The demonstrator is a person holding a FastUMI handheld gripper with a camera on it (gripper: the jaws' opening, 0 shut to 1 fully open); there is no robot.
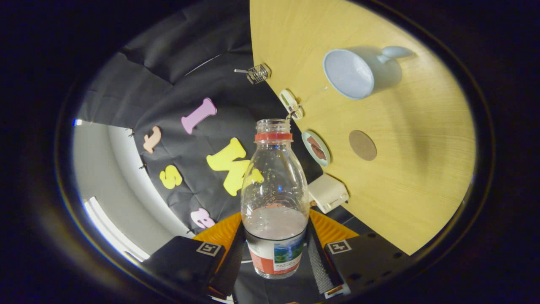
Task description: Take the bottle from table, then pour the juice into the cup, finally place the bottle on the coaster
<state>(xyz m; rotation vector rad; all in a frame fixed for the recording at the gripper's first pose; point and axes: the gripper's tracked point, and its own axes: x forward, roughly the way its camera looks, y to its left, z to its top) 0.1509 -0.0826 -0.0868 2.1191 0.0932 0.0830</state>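
Bottle (274,198) sat clamped between the two fingers of the claw (275,257), both pressing on its labelled lower body, so the claw was closed on it and carried it off the surface (422,169). The whole scene appeared rolled to one side, which suggested the claw was turned as part of tilting toward the pale blue cup (352,71), whose open mouth faced the camera well beyond the bottle's neck. The bottle was clear plastic, uncapped, with a red ring under the threaded mouth, droplets clinging inside its upper wall and a small amount of cloudy pinkish juice low in the body. The round brown coaster (363,145) lay bare on the wood between the cup and the bottle, apparently waiting for the final step, with a small dish (316,148) just beside it.
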